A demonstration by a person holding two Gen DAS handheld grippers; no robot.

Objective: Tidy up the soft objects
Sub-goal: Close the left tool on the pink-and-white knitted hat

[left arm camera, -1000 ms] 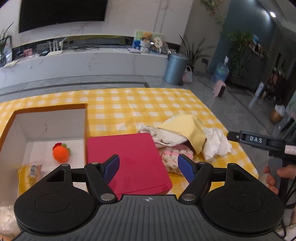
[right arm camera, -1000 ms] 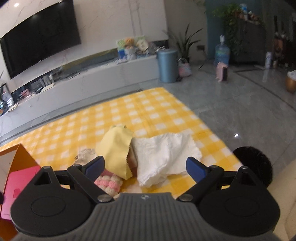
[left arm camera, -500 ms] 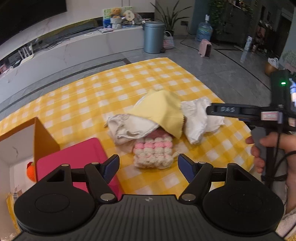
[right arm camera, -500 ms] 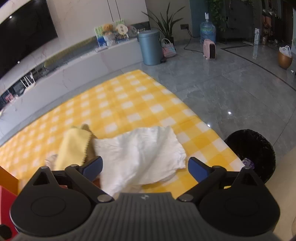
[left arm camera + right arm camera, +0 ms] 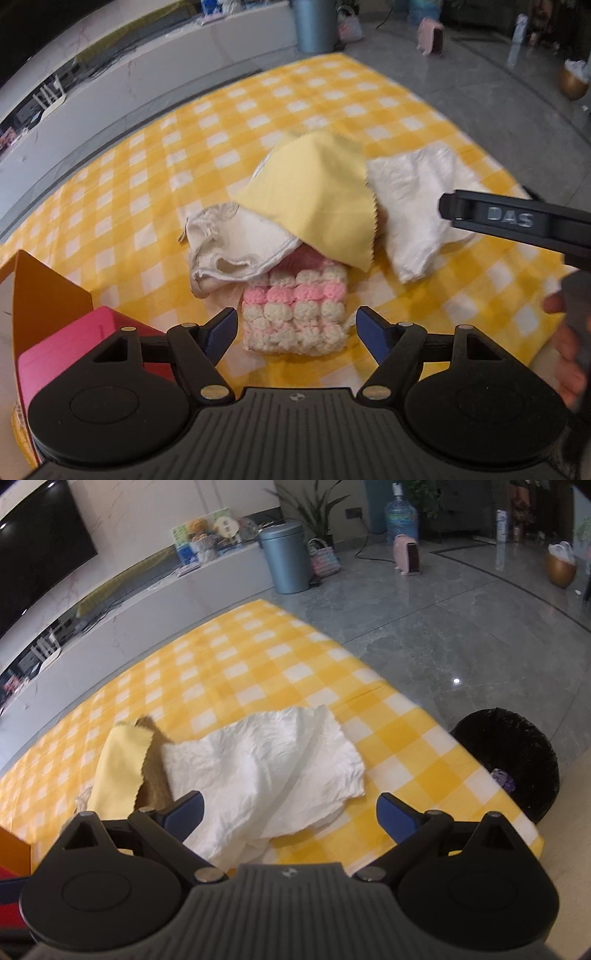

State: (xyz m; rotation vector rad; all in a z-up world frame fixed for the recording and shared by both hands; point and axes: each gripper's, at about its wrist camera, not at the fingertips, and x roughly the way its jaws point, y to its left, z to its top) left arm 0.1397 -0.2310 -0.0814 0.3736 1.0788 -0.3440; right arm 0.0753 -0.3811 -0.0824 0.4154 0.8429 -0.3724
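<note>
A pile of soft things lies on the yellow checked cloth. A pink-and-white crocheted piece sits nearest, with a cream cloth, a yellow cloth and a white crumpled cloth behind it. My left gripper is open, its blue fingertips either side of the crocheted piece, just above it. My right gripper is open and empty over the near edge of the white cloth. The yellow cloth shows at its left, with something brown under it.
An orange-walled box with a pink lid stands at the left. The table's right edge drops to the floor, where a black bin stands. The right gripper's arm reaches in from the right in the left wrist view.
My left gripper has swung right from the box and pink lid and moved down onto the crocheted piece. My right gripper has moved closer over the white cloth.
</note>
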